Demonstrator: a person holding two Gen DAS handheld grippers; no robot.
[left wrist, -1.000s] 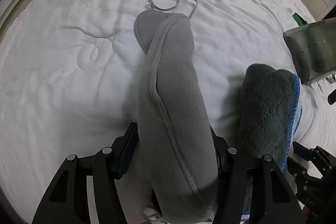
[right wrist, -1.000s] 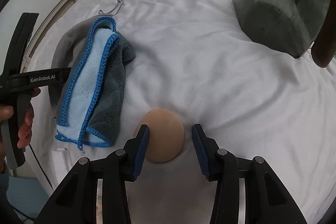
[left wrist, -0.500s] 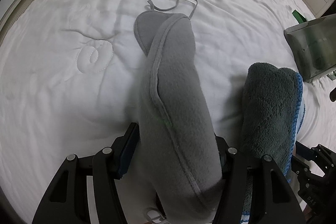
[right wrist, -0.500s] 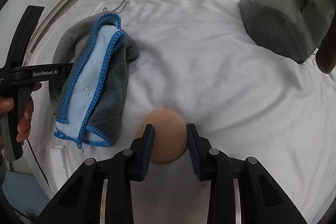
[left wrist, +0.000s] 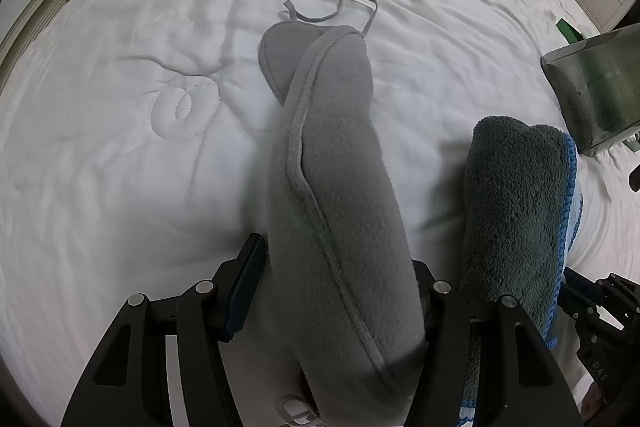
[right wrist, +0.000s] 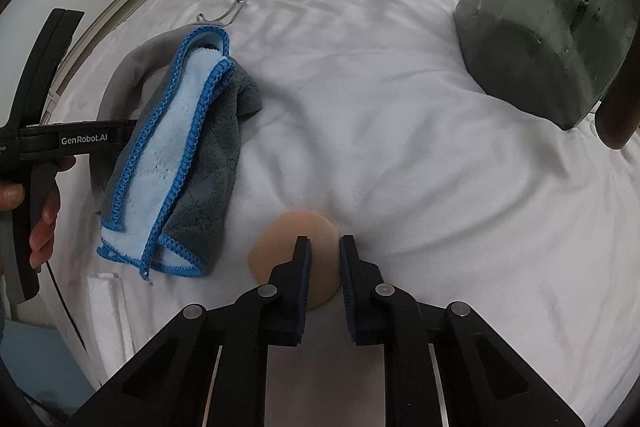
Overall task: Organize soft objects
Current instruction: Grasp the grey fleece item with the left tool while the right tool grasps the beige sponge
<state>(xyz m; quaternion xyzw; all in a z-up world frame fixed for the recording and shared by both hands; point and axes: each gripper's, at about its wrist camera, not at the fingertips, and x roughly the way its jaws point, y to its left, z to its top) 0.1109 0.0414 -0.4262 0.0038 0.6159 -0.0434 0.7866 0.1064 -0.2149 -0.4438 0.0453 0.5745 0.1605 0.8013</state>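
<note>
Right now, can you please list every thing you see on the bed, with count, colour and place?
pillow: one, grey fleece with a cord at its far end, lying lengthwise between the left jaws.
cloth: one, dark grey outside and light blue inside with a blue edge, folded, right beside the pillow.
sponge: one, tan, round, on the quilt between the right jaws.
bin: one, dark translucent, on the far right of the bed.
quilt: one, white, covers the bed.
left gripper: black, jaws around the pillow.
right gripper: black, jaws have just been closing on the sponge.
hand: one, holds the left gripper.
</note>
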